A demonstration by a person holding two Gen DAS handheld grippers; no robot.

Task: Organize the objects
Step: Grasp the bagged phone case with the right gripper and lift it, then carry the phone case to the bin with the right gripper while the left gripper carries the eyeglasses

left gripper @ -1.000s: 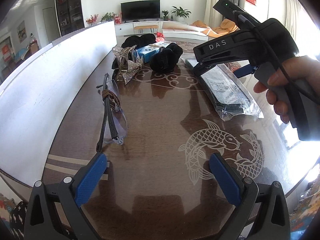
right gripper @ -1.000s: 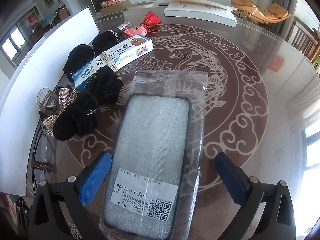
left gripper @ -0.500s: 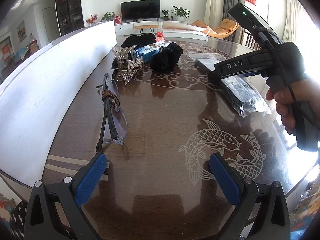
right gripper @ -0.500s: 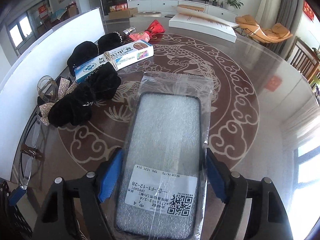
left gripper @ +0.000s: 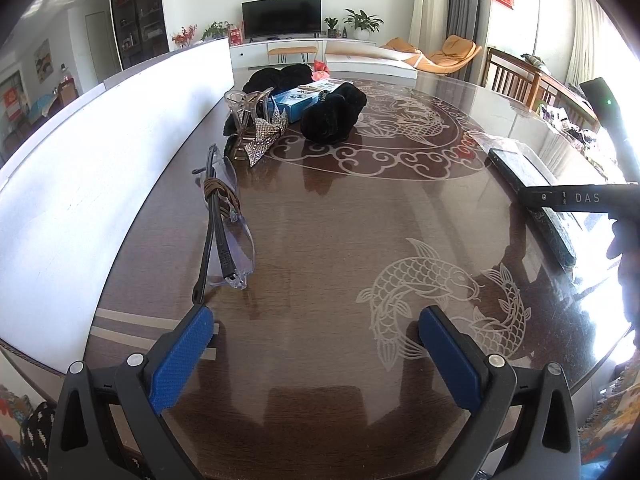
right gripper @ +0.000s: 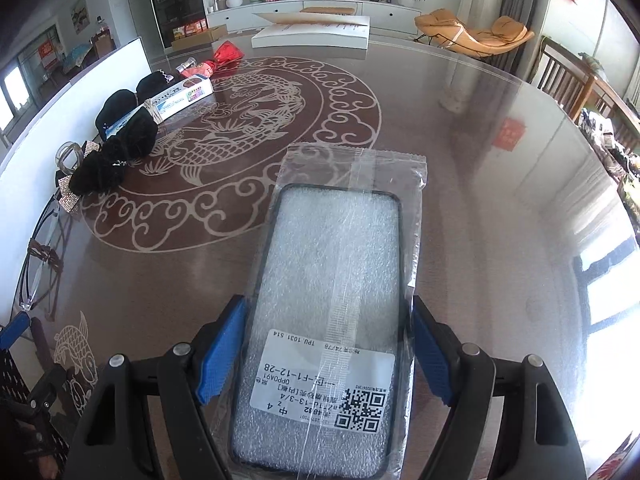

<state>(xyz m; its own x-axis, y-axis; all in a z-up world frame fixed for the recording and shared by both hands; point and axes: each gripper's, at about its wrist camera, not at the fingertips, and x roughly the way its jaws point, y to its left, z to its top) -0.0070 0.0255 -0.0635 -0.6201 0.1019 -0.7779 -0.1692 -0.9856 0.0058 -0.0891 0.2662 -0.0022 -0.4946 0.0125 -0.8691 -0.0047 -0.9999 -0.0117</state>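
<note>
Two hand-held grippers up; my right hand-held gripper [right gripper: 326, 354] is clamped on the bagged case [right gripper: 332, 320] at the worktop's [right gripper: 460, 168] right side; left hand-held gripper [left gripper: 314, 354] gapes empty; carry step, I judge; next I'd pick a spot near the glasses [left gripper: 224, 224].

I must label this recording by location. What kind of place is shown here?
Most likely a home living and dining room. A TV stands on a low white cabinet with potted plants, an orange lounge chair sits nearby, and the work happens on a large wooden table.
</note>
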